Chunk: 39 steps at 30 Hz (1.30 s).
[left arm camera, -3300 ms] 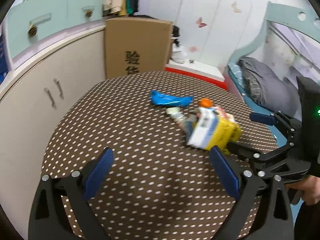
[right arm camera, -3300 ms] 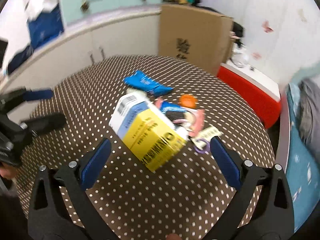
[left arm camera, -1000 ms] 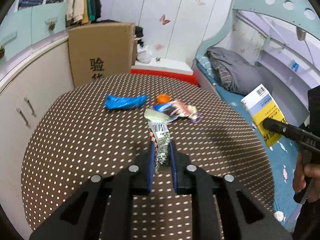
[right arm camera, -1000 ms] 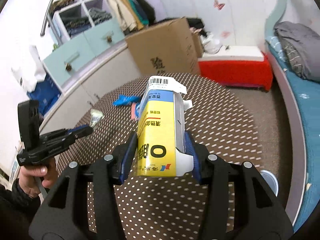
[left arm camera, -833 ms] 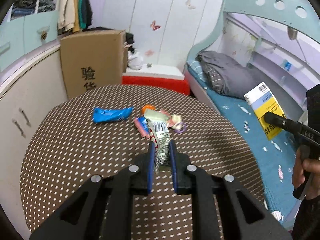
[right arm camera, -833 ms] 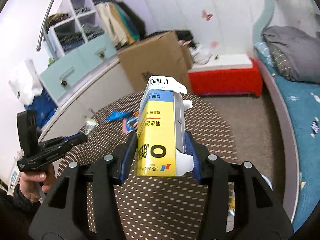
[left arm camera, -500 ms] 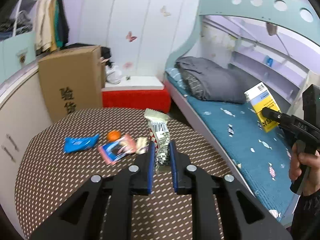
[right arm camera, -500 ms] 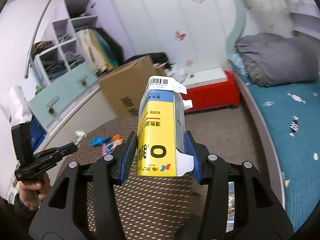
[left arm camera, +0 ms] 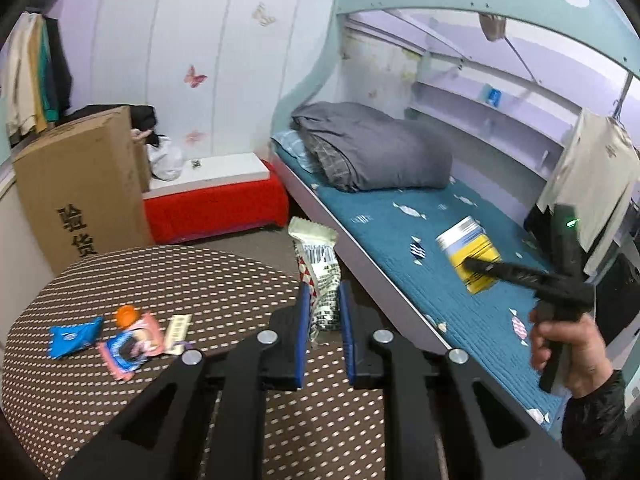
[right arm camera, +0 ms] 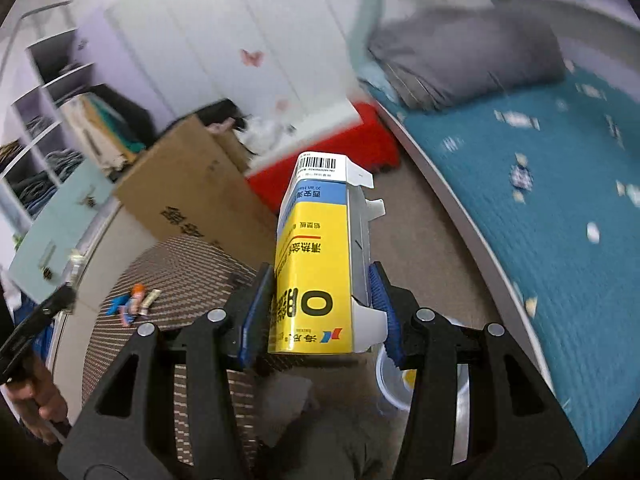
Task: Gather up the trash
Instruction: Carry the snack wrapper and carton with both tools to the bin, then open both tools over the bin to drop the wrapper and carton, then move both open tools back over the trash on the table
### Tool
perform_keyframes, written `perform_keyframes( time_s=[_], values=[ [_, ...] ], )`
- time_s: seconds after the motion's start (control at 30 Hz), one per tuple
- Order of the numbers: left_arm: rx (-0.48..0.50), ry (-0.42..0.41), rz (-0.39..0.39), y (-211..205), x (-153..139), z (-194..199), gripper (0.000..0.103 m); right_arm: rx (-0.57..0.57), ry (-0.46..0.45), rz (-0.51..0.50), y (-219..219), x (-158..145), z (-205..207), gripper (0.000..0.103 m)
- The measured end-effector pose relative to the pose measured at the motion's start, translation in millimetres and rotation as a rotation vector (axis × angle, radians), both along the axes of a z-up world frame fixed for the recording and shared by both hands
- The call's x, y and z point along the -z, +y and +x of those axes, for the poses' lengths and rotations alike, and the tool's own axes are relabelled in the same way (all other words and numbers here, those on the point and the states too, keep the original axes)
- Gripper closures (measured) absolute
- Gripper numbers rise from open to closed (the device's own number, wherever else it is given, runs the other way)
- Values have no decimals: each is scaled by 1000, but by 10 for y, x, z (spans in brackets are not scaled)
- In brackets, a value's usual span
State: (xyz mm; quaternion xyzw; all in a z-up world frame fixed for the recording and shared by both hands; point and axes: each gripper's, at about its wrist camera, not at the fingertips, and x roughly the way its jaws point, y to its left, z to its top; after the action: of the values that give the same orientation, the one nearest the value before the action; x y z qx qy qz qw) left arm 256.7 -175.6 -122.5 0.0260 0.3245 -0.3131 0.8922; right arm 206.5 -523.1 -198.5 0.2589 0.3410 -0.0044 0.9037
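Fingers of the left gripper [left arm camera: 324,336] are pinching a wrapper [left arm camera: 318,276]; the right gripper [right arm camera: 318,316] is clamping a yellow carton [right arm camera: 320,264]. Both are being carried off the surface [left arm camera: 120,280], probably towards a bin

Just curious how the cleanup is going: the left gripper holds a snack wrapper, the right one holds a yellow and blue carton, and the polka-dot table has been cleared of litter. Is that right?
Not quite: the table is not cleared. The left wrist view shows a blue wrapper, a pink packet and an orange cap lying on it. The left gripper does hold the snack wrapper, and the right gripper the carton.
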Motion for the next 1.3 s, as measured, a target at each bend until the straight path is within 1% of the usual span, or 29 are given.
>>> perform_keyframes(
  time_s=[0.13, 0.2, 0.23, 0.27, 0.4, 0.47, 0.53, 0.67, 0.7, 0.9, 0.97, 1.0, 1.07, 1.1, 1.17, 1.2, 1.3],
  values=[
    [45, 28, 22, -313, 114, 73, 89, 27, 102, 51, -152, 465, 117, 55],
    [65, 39, 32, -442, 166, 107, 89, 33, 146, 71, -217, 682, 184, 49],
    [75, 44, 39, -510, 195, 124, 89, 41, 169, 76, -236, 788, 215, 43],
    [89, 51, 49, -598, 233, 143, 89, 53, 201, 90, -284, 949, 258, 33],
    [134, 82, 80, -911, 397, 194, 89, 104, 273, 133, -421, 1349, 318, 23],
    [158, 100, 97, -1074, 490, 223, 89, 139, 289, 171, -516, 1460, 270, 19],
    [184, 125, 114, -1242, 607, 246, 89, 155, 272, 194, -570, 1463, 213, 15],
    [230, 170, 147, -1548, 838, 290, 89, 186, 234, 187, -679, 1354, 71, 10],
    [243, 181, 155, -1618, 888, 296, 89, 195, 225, 184, -719, 1343, 40, 10],
    [319, 236, 201, -2077, 1164, 291, 89, 249, 150, 172, -881, 1056, -181, 7],
    [346, 249, 213, -2194, 1231, 292, 85, 259, 130, 166, -908, 963, -232, 7],
    [351, 250, 218, -2246, 1263, 290, 83, 262, 121, 165, -917, 926, -246, 7],
    [349, 249, 255, -2349, 1355, 314, 43, 267, 106, 162, -924, 866, -276, 7],
    [341, 249, 270, -2385, 1391, 327, 9, 268, 101, 163, -922, 846, -290, 7],
    [303, 217, 282, -2386, 1396, 340, 7, 270, 98, 166, -906, 830, -320, 7],
    [300, 215, 280, -2363, 1382, 343, 7, 270, 98, 165, -892, 822, -330, 6],
    [271, 207, 248, -2245, 1282, 365, 7, 269, 94, 158, -824, 787, -375, 6]
  ],
)
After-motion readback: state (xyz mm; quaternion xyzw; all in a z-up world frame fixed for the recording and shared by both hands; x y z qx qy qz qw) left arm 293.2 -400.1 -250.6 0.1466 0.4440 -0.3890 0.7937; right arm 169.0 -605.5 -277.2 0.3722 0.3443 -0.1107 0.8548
